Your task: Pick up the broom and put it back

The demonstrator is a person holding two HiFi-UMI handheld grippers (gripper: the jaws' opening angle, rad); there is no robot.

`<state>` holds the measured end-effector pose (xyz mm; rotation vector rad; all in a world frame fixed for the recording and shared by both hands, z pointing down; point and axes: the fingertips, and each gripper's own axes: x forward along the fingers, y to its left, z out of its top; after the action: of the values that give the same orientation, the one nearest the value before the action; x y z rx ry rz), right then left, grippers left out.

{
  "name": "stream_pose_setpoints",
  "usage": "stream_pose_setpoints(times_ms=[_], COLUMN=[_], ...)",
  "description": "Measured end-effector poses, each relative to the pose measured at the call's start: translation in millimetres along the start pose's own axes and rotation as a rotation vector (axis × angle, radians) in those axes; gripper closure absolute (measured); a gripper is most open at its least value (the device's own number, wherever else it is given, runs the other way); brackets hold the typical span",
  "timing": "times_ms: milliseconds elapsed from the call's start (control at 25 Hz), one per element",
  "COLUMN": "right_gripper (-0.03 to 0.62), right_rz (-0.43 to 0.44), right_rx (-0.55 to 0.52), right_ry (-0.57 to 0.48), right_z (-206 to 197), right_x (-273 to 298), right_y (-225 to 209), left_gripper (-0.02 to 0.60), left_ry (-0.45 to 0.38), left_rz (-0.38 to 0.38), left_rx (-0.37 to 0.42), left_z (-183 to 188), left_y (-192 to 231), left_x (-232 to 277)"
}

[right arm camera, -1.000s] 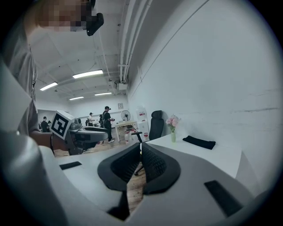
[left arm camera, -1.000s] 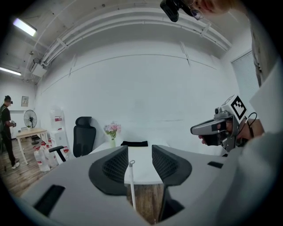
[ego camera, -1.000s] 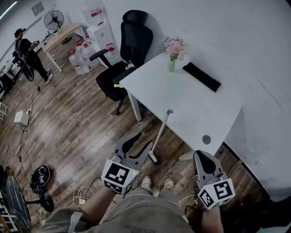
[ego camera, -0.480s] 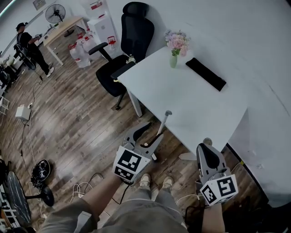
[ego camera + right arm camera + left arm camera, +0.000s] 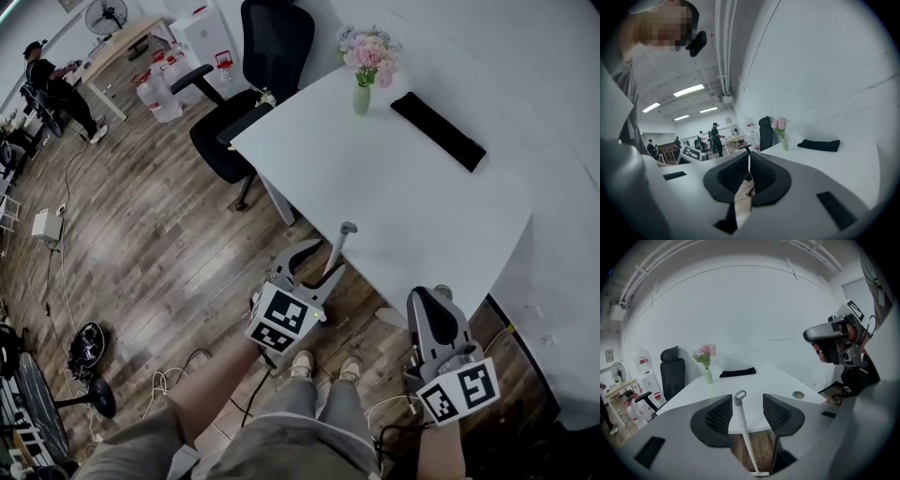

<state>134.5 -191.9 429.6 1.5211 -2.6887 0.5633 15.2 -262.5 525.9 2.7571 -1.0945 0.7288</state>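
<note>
- Now the broom (image 5: 746,430) stands tilted, its pale handle rising from the wooden floor (image 5: 159,234) so that the looped top leans at the near edge of the white bench (image 5: 403,206).
- In the head view the left gripper (image 5: 321,261) is low in front of the person, just by that handle and below the bench edge.
- Its jaws have just been opening and stand wide apart. In the left gripper view the handle runs up between them, but neither pad touches it.
- The broom's small white foot shows on the floor at the bottom of the left gripper view.
- Off to the right, the right gripper (image 5: 748,158) is held well apart from the broom. Its jaws are together with only a thin slit between the pads, and nothing is in them.
- On the bench's far side are a green vase (image 5: 362,94) of pink flowers and a black flat object (image 5: 438,131), near each other.
- A black office chair (image 5: 253,56) stands at the bench's far corner.
- The person's shoes (image 5: 301,367) are on the floor between the two grippers.
</note>
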Motion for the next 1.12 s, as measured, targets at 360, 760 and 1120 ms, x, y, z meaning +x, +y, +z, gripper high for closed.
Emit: stream_pose_setpoints(times_ms=[360,760,1120], right_gripper=[0.557,0.557,0.557], right_rz=[0.039,-0.008,-0.029], right_rx=[-0.023,0.005,0.013], right_ry=[-0.028,0.018,0.035], right_z=[-47.6,-90.8,-93.4], right_x=[20.2,24.2,11.4], right_y=[-23.9,-55.9,-60.1], left_gripper=[0.373,0.395,0.468], left_ry=[0.068,0.081,0.074], left_rz=[-0.012,-0.014,-0.013], left_rx=[-0.059,-0.081,-0.108], left_z=[-60.5,-91.1,-94.2], left_y=[9.3,12.9,6.8], left_x=[69.4,109.1,97.9])
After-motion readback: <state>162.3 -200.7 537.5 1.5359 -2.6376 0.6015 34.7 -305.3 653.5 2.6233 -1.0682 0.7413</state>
